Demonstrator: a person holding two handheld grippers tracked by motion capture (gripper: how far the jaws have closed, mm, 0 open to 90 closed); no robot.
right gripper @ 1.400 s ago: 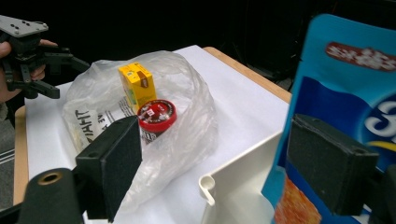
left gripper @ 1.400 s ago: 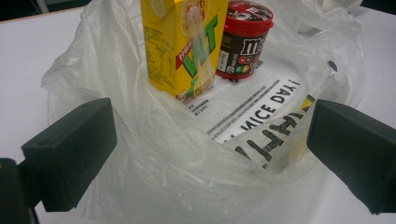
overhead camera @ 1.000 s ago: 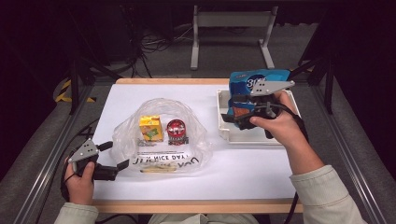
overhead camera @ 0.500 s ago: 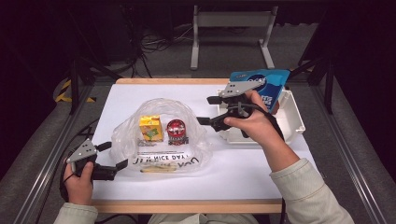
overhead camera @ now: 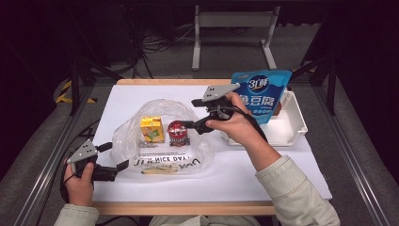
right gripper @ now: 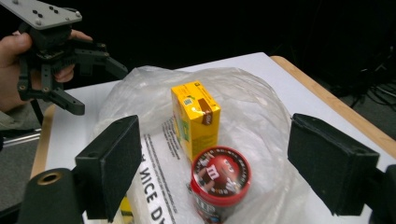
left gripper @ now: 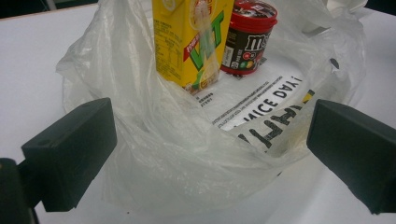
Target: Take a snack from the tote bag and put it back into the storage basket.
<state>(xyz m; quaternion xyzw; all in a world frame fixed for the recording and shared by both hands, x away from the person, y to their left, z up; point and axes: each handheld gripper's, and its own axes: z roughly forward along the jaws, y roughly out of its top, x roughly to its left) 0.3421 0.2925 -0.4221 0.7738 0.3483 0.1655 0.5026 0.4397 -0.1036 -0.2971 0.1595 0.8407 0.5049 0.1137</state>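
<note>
Over the last second the right gripper (overhead camera: 187,113) had left the white tray (overhead camera: 296,123), where it had hovered by the blue pouch (overhead camera: 260,94), and travelled leftward to hang over the clear plastic bag (overhead camera: 162,136), just above the red M&M's tub (overhead camera: 178,132). Its jaws stood wide apart, holding nothing. The left gripper (overhead camera: 115,156) had stayed at the bag's near-left edge, jaws likewise spread, with crinkled film between them; whether the pads touched the film was hard to tell.

The bag was thin, glossy and wrinkled, lying flat on the white table (overhead camera: 263,174) with its black lettering facing up. Inside it stood a yellow drink carton (overhead camera: 152,129), a rectangular box, upright with its long axis vertical, and just beside it the short round tub, also upright, its red lid upward. The pouch stood upright in the tray.
</note>
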